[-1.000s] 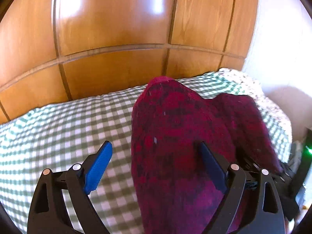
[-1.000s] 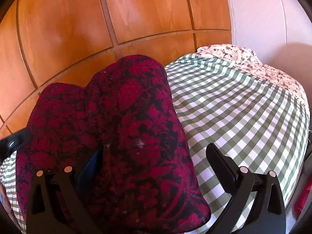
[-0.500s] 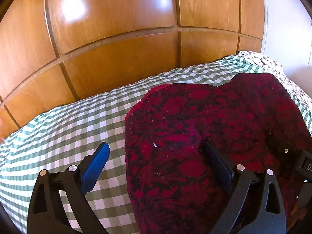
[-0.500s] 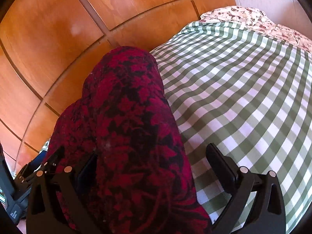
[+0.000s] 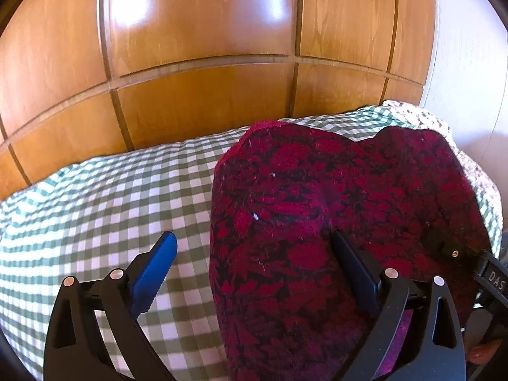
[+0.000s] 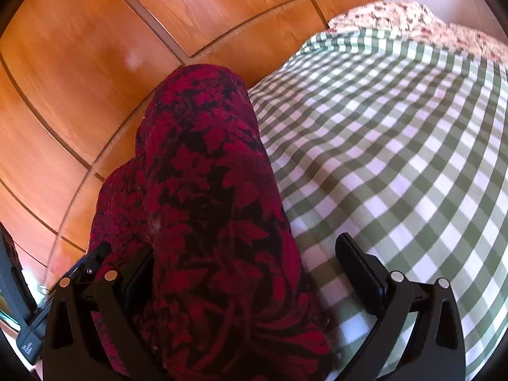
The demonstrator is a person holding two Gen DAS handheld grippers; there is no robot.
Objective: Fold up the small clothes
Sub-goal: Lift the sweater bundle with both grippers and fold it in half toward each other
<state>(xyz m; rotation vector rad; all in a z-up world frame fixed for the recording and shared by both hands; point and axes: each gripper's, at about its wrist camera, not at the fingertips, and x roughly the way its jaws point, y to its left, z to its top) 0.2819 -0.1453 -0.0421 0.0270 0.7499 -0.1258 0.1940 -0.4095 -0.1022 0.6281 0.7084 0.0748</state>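
Observation:
A dark red garment with a black floral pattern (image 5: 333, 209) lies spread over the green checked bed cover (image 5: 111, 197). My left gripper (image 5: 252, 238) is open. Its blue left finger (image 5: 155, 266) is over bare cover, and its right finger (image 5: 352, 270) rests against the garment's near part. In the right wrist view the same garment (image 6: 206, 190) runs up the left side. My right gripper (image 6: 244, 247) is open too, with its left finger mostly hidden by the cloth and its right finger (image 6: 358, 270) over the checks. Neither pair of fingers pinches the cloth.
Glossy wooden panels (image 5: 206, 63) rise right behind the bed. A floral fabric (image 6: 412, 22) lies at the bed's far right end, beside a white wall (image 5: 470, 63). Part of the other gripper (image 5: 489, 276) shows at the left view's right edge.
The garment went from a raised hump to a lower, wider spread on the cover. The right wrist view has tilted and swung toward the bed. Both grippers stayed open.

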